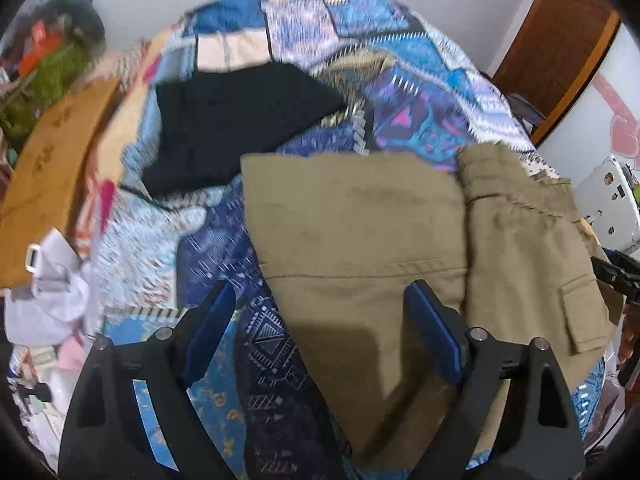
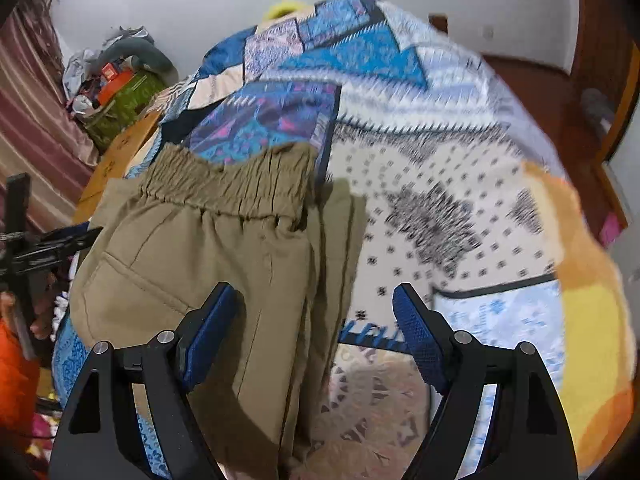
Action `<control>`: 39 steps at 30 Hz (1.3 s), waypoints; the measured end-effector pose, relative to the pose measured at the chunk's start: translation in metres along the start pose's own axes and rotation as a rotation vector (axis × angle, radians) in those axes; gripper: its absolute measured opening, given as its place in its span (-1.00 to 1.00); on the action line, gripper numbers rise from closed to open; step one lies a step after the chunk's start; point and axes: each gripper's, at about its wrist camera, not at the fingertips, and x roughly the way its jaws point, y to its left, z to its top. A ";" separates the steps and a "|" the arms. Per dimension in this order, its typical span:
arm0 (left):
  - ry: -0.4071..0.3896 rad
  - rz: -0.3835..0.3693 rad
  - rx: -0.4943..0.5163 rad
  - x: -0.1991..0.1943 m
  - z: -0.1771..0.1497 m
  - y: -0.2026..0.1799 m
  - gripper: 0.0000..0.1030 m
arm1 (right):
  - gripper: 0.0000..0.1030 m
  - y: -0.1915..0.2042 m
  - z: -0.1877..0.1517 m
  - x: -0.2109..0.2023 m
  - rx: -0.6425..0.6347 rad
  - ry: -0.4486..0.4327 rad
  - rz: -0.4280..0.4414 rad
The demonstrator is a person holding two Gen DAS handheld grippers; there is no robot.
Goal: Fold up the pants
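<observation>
My left gripper (image 1: 320,332) hung with its jaws spread wide and nothing between the blue pads; the same held for my right gripper (image 2: 316,332), released and empty. The khaki cotton pants with a gathered elastic waistband (image 1: 360,232) lay on the blue, purple and white patchwork quilt (image 1: 420,92) that covered the bed, folded into a compact stack. From the left wrist view I noted a flat smooth layer on the left of the stack and, on its right, a thicker portion carrying the waistband and a flapped pocket; the left gripper's right finger sat above the smooth layer's near edge. From the right wrist view the pants (image 2: 192,248) occupied the left half of the field with the waistband at the far side, and the right gripper's left finger was over them while its right finger was over bare quilt (image 2: 440,208). A folded black garment (image 1: 240,120) lay farther back on the quilt, apart from the pants. Both views were motion-blurred.
</observation>
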 end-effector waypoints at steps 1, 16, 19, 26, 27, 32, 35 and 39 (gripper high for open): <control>0.000 -0.017 -0.013 0.002 0.000 0.001 0.72 | 0.52 0.000 -0.001 0.003 0.007 0.002 0.013; -0.042 -0.068 0.034 -0.002 0.013 -0.022 -0.64 | -0.57 -0.005 0.009 0.015 0.068 0.008 0.161; -0.074 0.005 0.066 -0.011 0.013 -0.033 -0.84 | -0.72 0.006 0.011 0.009 0.014 -0.021 0.123; -0.209 0.071 0.141 -0.052 0.018 -0.046 -0.90 | -0.77 0.028 0.030 -0.016 -0.065 -0.114 0.086; -0.225 0.084 0.155 -0.057 0.019 -0.047 -0.90 | -0.78 0.033 0.036 -0.021 -0.077 -0.130 0.087; -0.305 0.146 0.170 -0.078 0.037 -0.038 -0.90 | -0.78 0.056 0.066 -0.030 -0.129 -0.205 0.088; -0.348 0.160 0.142 -0.090 0.054 -0.023 -0.90 | -0.78 0.072 0.090 -0.027 -0.162 -0.240 0.090; -0.391 0.195 0.106 -0.098 0.078 0.003 -0.90 | -0.78 0.093 0.119 -0.014 -0.194 -0.256 0.108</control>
